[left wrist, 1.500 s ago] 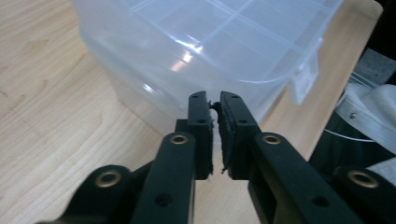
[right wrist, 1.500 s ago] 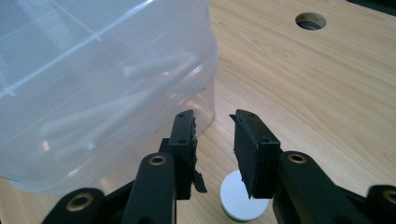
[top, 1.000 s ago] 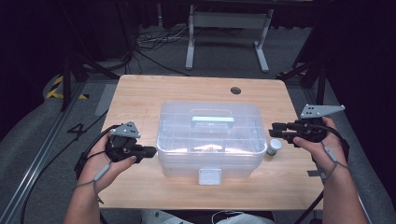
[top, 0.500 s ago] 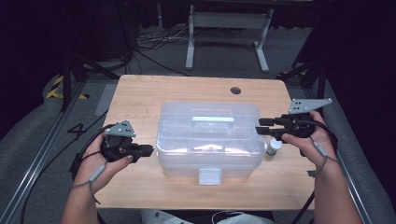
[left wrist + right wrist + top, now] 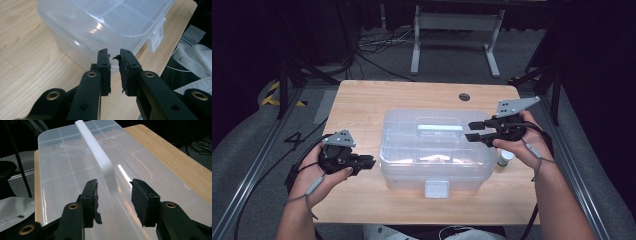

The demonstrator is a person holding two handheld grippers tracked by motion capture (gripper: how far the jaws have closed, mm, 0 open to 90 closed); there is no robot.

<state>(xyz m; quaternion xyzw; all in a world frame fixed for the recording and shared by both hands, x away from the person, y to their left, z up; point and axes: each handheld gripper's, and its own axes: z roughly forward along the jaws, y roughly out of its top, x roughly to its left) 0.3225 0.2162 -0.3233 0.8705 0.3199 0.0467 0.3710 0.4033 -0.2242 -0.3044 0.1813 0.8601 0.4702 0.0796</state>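
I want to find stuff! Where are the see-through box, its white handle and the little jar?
see-through box (image 5: 412, 165), high view, front wall.
white handle (image 5: 96, 147), right gripper view, top face.
little jar (image 5: 505, 158), high view, lid.

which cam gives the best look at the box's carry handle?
Right gripper view: the white handle runs up the lid, lined up between the open right gripper. High view shows it small atop the clear box. Left gripper view shows the box's side wall and front latch.
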